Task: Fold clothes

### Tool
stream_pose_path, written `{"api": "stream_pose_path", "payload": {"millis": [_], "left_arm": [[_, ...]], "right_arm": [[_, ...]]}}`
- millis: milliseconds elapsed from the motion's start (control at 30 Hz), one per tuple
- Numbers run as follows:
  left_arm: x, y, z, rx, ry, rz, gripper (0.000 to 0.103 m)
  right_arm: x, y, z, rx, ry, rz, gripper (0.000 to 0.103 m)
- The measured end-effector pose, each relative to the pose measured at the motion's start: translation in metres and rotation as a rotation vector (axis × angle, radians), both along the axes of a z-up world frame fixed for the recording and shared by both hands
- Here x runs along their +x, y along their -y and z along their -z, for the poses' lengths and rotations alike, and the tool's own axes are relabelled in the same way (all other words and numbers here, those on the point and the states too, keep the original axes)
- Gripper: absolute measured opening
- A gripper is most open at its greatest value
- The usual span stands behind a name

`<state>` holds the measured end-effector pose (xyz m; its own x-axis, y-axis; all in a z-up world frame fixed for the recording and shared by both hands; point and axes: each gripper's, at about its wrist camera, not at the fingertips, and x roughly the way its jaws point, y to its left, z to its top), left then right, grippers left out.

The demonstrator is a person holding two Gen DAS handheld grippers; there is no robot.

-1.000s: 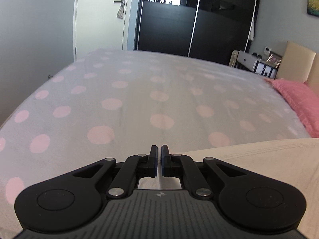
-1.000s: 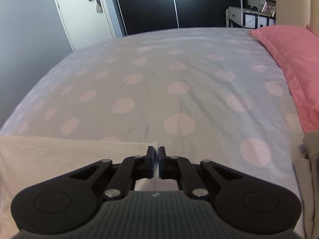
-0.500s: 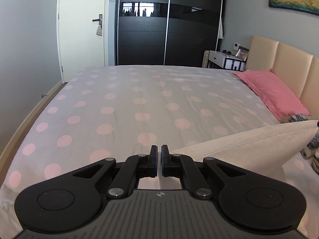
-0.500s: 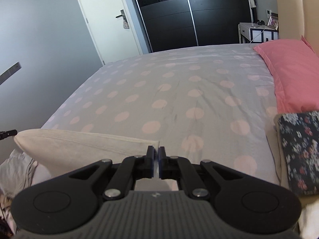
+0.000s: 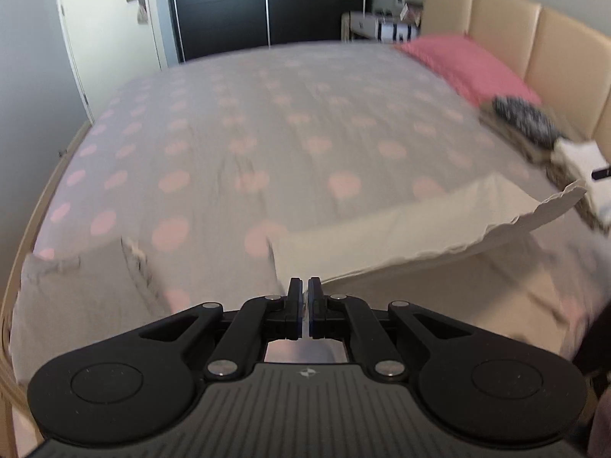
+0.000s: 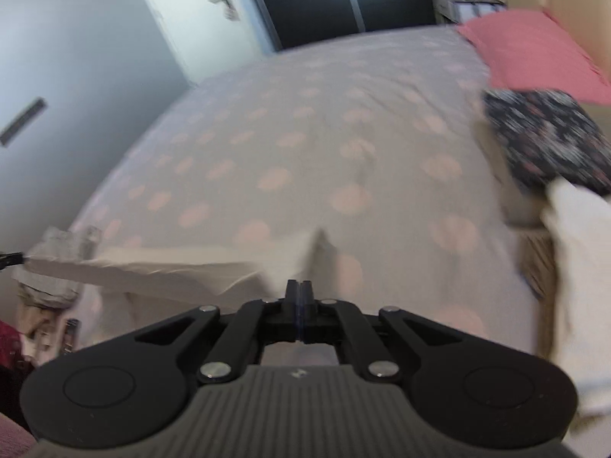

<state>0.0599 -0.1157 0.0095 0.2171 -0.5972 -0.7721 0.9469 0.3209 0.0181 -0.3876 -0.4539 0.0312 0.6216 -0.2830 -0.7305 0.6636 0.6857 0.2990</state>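
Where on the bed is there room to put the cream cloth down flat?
The widest bare patch is the middle of the polka-dot bedspread, between the door side and the pink pillow. It is crowded by the headboard: a dark floral folded garment and white folded clothes. A crumpled grey garment takes the near left corner.

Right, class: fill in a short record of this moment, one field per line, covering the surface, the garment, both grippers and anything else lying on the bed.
surface: bed with a grey sheet with pink dots
garment: cream cloth, stretched in the air between the two grippers
left gripper: shut on one corner of the cloth
right gripper: shut on the cloth's other end
pillow: pink pillow by the beige headboard
other items: dark floral fabric beside the pillow
image quality: motion-blurred
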Motion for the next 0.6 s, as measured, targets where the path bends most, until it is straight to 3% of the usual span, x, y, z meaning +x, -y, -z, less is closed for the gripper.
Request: {"api": "stream_pose_path", "payload": {"millis": [133,267,500,600], "left_arm": [[-0.02,-0.016,0.033,0.138,-0.02,0.049,0.0],[-0.039,-0.019,0.064,0.266,0.019,0.098,0.0],[-0.06,-0.023,0.083,0.338,0.102,0.172,0.0],[-0.074,-0.017,0.089,0.351,0.209,0.249,0.001]], "right_arm": [[-0.036,-0.008,0.023,0.082,-0.015,0.058,0.0],[-0.026,-0.025,0.048,0.155,-0.054,-0.004,0.0],[0.031,-0.078,0.091,0.146,-0.225,-0.202,0.01],[0.049,-0.095,0.105,0.122,-0.282,-0.263,0.02]]}}
